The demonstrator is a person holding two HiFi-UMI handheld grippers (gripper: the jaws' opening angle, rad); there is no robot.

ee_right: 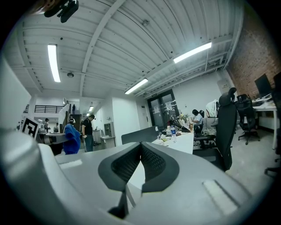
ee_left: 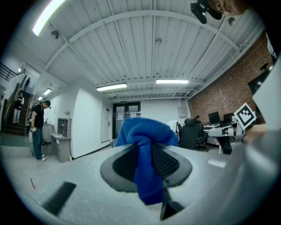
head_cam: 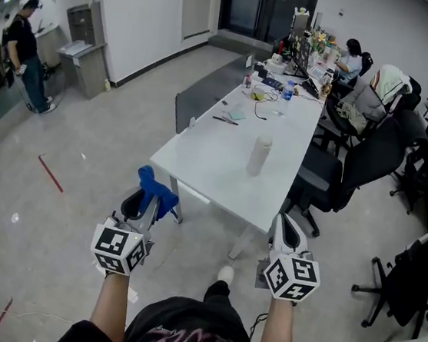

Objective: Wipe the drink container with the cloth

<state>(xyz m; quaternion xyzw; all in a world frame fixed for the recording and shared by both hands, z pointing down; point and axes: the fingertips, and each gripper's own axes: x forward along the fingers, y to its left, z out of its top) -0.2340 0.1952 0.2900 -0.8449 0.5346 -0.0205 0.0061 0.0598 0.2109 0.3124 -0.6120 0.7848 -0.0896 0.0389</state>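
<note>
A white drink container [head_cam: 259,154] stands upright near the middle of the long white table [head_cam: 214,170]. My left gripper [head_cam: 147,195] is shut on a blue cloth [head_cam: 157,189], held level just short of the table's near left corner. In the left gripper view the blue cloth [ee_left: 145,151] bunches out between the black pads. My right gripper [head_cam: 282,229] is shut with nothing in it, at the table's near right corner. In the right gripper view the gripper [ee_right: 140,151] has its pads meeting, and the blue cloth [ee_right: 72,139] shows at left.
Black office chairs [head_cam: 338,170] line the table's right side. Bottles, papers and monitors [head_cam: 289,67] crowd its far end, where a seated person [head_cam: 350,59] works. A standing person [head_cam: 28,54] is at far left by a grey cabinet [head_cam: 85,54]. Red tape [head_cam: 50,173] marks the floor.
</note>
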